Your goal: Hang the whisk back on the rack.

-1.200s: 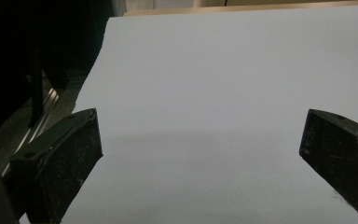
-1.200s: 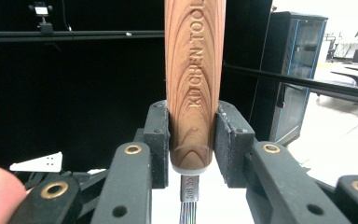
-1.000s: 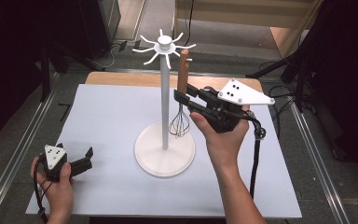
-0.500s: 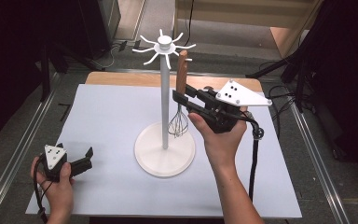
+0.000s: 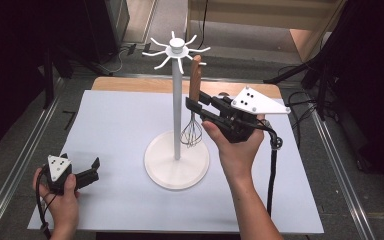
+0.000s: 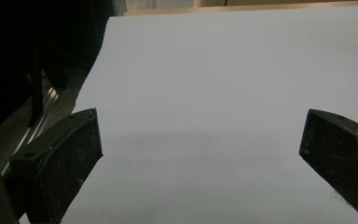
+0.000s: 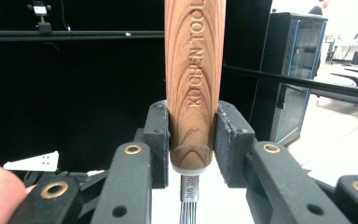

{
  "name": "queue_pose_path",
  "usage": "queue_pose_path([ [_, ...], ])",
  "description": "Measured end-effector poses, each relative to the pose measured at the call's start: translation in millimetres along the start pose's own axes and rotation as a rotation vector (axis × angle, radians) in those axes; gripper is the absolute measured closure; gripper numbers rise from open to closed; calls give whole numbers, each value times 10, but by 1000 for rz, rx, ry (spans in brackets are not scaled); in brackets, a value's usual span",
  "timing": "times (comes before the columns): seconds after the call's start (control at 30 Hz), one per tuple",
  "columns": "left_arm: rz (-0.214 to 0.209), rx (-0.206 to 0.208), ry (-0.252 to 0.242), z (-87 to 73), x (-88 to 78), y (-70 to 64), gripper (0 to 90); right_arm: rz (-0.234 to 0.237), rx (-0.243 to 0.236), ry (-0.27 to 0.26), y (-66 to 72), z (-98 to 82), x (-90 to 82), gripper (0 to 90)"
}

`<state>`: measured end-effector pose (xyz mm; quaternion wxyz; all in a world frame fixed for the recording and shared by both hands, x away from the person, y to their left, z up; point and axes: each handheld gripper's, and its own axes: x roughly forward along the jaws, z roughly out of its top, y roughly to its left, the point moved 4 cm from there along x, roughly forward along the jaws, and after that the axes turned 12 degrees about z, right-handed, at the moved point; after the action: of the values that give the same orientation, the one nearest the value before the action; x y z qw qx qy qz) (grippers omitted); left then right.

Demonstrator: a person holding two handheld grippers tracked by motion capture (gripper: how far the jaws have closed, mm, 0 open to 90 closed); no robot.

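A wooden table (image 5: 130,84) with a big white sheet (image 5: 115,130) on top, a white stand (image 5: 176,159) with a round base in the middle of the sheet, grey floor (image 5: 10,165) around

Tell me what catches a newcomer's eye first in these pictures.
A tall white stand with hooks at its top rises from a round base at the middle of the table. Just right of its pole, the right hand-held gripper is shut on a whisk, handle up and wires hanging above the base. The left hand-held gripper rests open near the table's front left corner.
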<state>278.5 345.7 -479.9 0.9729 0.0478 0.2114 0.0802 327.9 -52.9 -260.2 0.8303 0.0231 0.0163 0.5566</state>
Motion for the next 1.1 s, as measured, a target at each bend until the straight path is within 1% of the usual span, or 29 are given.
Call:
queue_pose_path([
  [0.23,0,0,-1,0,0,0,0,3,2,-4,5,-12,2,705],
  [0.37,0,1,-1,0,-1,0,0,2,-12,0,9,-9,-5,704],
  [0.47,0,1,0,0,-1,-1,0,18,-2,-3,10,-13,-14,702],
  [0.57,0,0,0,0,0,0,0,12,-3,-7,8,-11,-29,695],
  [0.67,0,0,-1,0,0,-1,0,18,6,-16,3,-6,-40,637],
  [0.73,0,1,-1,0,-1,-1,0,21,1,-15,3,-5,-41,598],
  [0.83,0,1,0,0,0,-1,0,11,-7,-6,8,-7,-45,545],
  [0.97,0,1,-1,0,-1,-1,0,9,-14,-29,15,-2,-74,458],
  [1.03,0,2,0,0,-2,-1,0,15,-14,-41,14,2,-91,390],
  [1.1,0,3,1,0,-2,-2,0,29,-8,-33,13,0,-99,324],
])
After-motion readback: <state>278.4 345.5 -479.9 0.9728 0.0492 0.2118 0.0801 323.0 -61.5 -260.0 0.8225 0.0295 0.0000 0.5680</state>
